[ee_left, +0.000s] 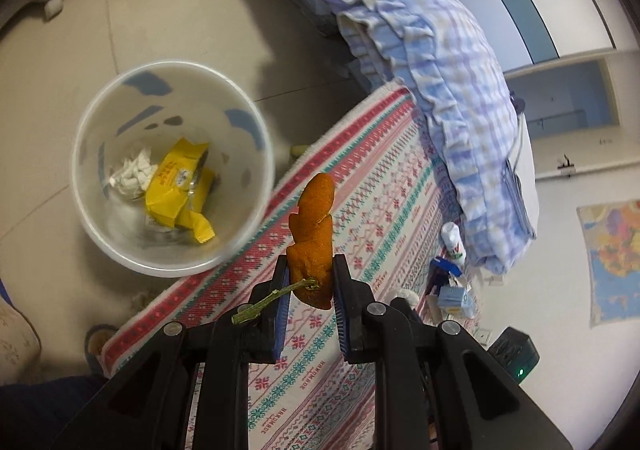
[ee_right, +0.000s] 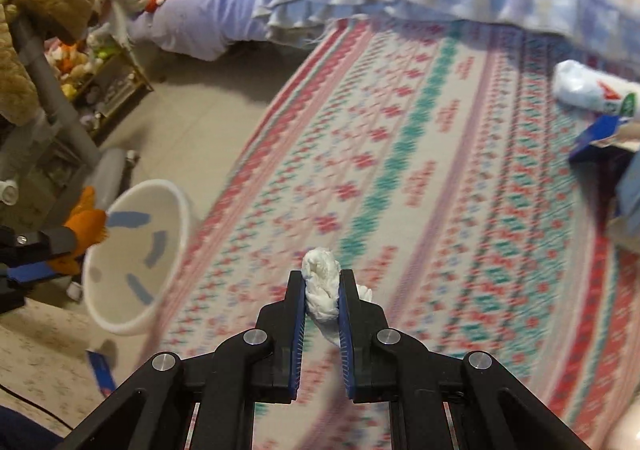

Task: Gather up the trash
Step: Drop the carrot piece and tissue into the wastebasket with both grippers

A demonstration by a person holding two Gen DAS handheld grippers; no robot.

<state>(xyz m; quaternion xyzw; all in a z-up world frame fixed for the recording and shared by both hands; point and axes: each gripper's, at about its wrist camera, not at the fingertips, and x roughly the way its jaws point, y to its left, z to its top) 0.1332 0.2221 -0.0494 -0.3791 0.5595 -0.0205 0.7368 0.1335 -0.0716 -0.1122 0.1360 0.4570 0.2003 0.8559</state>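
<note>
So my left gripper is pinched on a curly orange peel beside the round white plastic bin, and my right gripper squeezes a crumpled tissue wad over the woven patterned rug.

Soft indoor light; fisheye bending, dark corners; rug motion-blurred in right view; left sharper.

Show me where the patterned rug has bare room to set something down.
The rug is bare across its middle, from the edge nearest the white bin to the checked quilt. It is crowded by the white bottle and blue carton.
</note>
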